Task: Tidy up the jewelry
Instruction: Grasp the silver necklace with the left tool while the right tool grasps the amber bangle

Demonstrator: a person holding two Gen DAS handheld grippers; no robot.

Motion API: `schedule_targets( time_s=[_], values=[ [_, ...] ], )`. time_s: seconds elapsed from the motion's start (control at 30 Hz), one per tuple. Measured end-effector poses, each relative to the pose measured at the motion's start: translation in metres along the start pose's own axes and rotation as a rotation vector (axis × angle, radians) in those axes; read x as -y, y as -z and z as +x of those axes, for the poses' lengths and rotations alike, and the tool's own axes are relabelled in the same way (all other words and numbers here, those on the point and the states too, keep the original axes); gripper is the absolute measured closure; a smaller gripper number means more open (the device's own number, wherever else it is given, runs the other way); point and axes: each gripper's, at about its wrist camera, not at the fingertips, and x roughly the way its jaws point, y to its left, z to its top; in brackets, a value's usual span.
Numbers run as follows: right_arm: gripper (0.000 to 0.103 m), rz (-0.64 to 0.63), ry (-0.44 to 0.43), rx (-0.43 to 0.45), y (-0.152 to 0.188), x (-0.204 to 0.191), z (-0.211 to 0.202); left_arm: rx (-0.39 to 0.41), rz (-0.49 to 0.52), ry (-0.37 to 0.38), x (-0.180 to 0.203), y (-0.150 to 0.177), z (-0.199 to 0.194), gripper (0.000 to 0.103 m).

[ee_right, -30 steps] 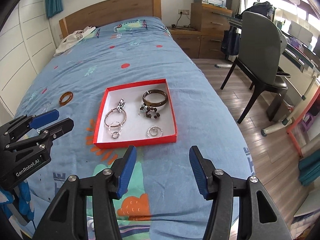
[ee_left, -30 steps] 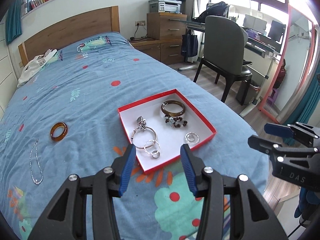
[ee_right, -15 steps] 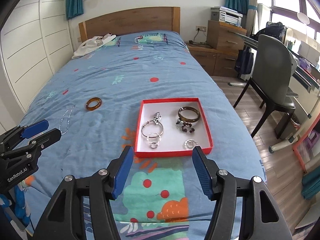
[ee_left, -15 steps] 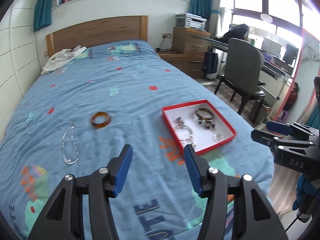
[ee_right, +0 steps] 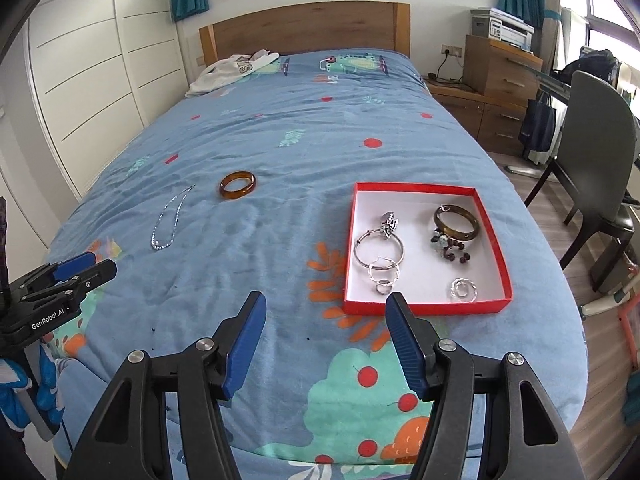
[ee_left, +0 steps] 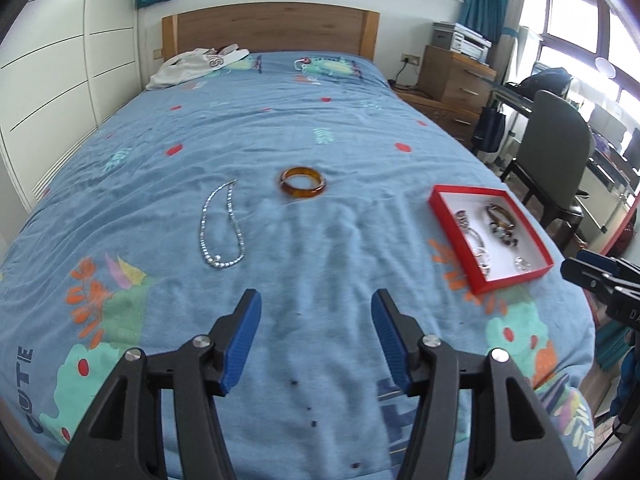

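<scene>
Work surface was a bed (ee_right: 280, 152) under a blue patterned cover, wooden headboard (ee_right: 304, 28) at the far end; white cupboard doors (ee_right: 88, 80) ran along the left wall, a white garment (ee_right: 234, 66) lay by the headboard, and on the right stood a wooden chest of drawers (ee_right: 502, 70) carrying a printer (ee_right: 502, 26), then a dark chair (ee_right: 600, 148) on wood flooring. On the cover, from left: a silver chain necklace (ee_left: 222, 226) laid out in a loop, an amber bangle (ee_left: 303, 182) just beyond and to its right, apart from it, then well to the right a red tray (ee_right: 424, 307) with white lining near the bed's right edge. Tray held a large silver hoop with a charm (ee_right: 380, 246), smaller silver rings (ee_right: 383, 276) touching it, a dark bangle (ee_right: 456, 222), a beaded piece (ee_right: 450, 248) against it, and one small ring (ee_right: 463, 290) alone at the near right. Nothing lay between the grippers and the loose pieces. Left gripper (ee_left: 316, 328) hung over bare cover, angled down, aimed between necklace and amber bangle; its jaws had just been widening, stood well apart, nothing between them. Right gripper (ee_right: 324, 330) hung angled down at the tray's near left corner, jaws likewise parted and empty after a slight widening.
</scene>
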Motion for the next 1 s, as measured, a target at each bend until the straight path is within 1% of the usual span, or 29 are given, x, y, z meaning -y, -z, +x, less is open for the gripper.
schedule_targets(
  time_s=[0.13,0.27,0.47,0.77,1.0],
  values=[
    [0.039,-0.002,-0.029,-0.003,-0.006,-0.007,0.02,-0.01,-0.015,-0.033,-0.02,0.0,0.016,0.044],
    [0.036,-0.018,-0.061,-0.01,-0.016,-0.017,0.044,-0.011,-0.041,-0.055,-0.037,-0.005,0.032,0.044],
    [0.033,-0.064,-0.104,-0.041,-0.033,-0.039,0.094,-0.035,-0.058,-0.093,-0.058,-0.015,0.065,0.044],
    [0.03,-0.096,-0.185,-0.1,-0.061,-0.062,0.178,-0.078,-0.055,-0.13,-0.072,-0.049,0.134,0.044],
    [0.028,-0.145,-0.24,-0.11,-0.089,-0.088,0.229,-0.088,-0.055,-0.171,-0.087,-0.07,0.176,0.044]
  ],
)
